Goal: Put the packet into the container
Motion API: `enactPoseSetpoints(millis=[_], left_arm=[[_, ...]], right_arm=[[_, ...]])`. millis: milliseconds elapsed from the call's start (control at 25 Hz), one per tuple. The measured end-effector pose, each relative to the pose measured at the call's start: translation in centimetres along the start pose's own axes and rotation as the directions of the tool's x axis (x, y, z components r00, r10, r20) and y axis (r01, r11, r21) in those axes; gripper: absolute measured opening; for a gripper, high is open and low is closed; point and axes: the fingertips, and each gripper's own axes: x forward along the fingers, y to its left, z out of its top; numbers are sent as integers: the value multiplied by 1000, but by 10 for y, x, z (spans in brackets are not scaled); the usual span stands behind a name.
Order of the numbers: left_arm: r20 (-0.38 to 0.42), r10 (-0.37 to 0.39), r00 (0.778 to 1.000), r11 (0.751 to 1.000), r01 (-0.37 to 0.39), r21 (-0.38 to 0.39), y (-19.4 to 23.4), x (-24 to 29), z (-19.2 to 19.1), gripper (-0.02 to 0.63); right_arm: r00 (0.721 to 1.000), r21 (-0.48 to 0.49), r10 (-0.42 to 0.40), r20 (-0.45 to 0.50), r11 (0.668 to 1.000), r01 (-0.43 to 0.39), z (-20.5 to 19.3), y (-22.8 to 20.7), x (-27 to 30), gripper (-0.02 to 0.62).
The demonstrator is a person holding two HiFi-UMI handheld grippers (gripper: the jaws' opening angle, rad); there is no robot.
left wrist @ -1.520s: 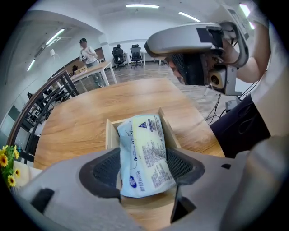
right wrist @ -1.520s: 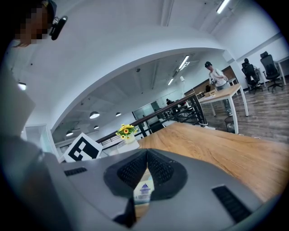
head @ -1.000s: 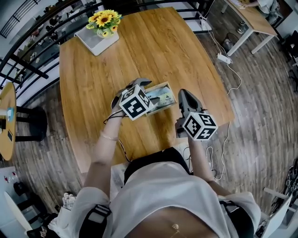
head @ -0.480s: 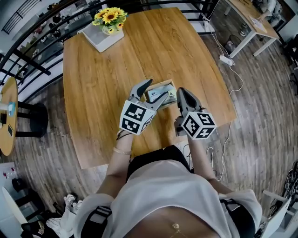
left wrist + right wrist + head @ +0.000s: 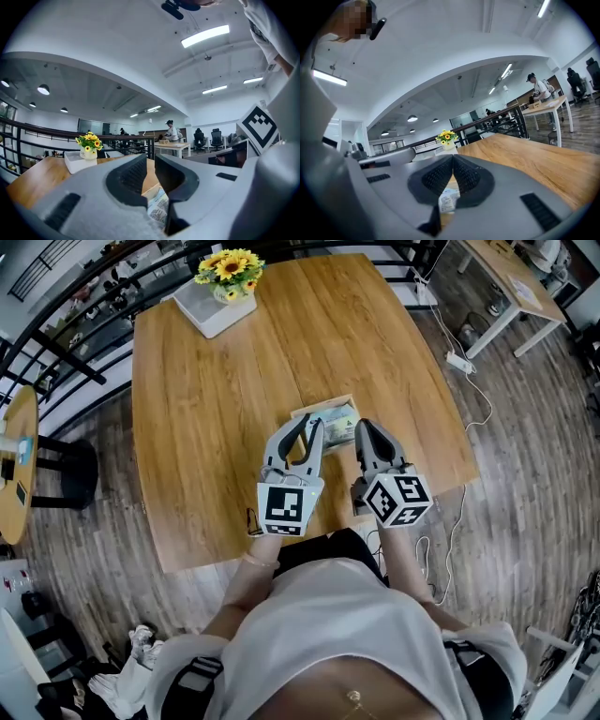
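Packet [image 5: 337,430] in container [image 5: 323,407] — below left tool [image 5: 310,420] tips

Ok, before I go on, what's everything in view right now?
table: one, light brown wood, centre of the head view.
container: one, shallow tan box, on the table just beyond both grippers.
packet: one, printed green and white, lying in the container.
flowers: one bunch, yellow, potted, far edge of the table.
tray: one, white, under the flower pot.
side table: one, round, wood, on the floor at left.
desk: one, white-legged, top right.
power strip: one, white, on the floor at right.
left gripper: grey, marker cube; fingers have just been closing to a narrow gap, nothing between them.
right gripper: grey, marker cube; fingers together, empty.
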Motion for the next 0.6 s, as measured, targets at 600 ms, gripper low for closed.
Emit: enactPoseSetpoints(millis=[600], left_arm=[[-40,-8,999,1000,8,5,-21,-3,-22,8]], right_arm=[[997,-117,50,50,992,-44,6,17,-19,11]])
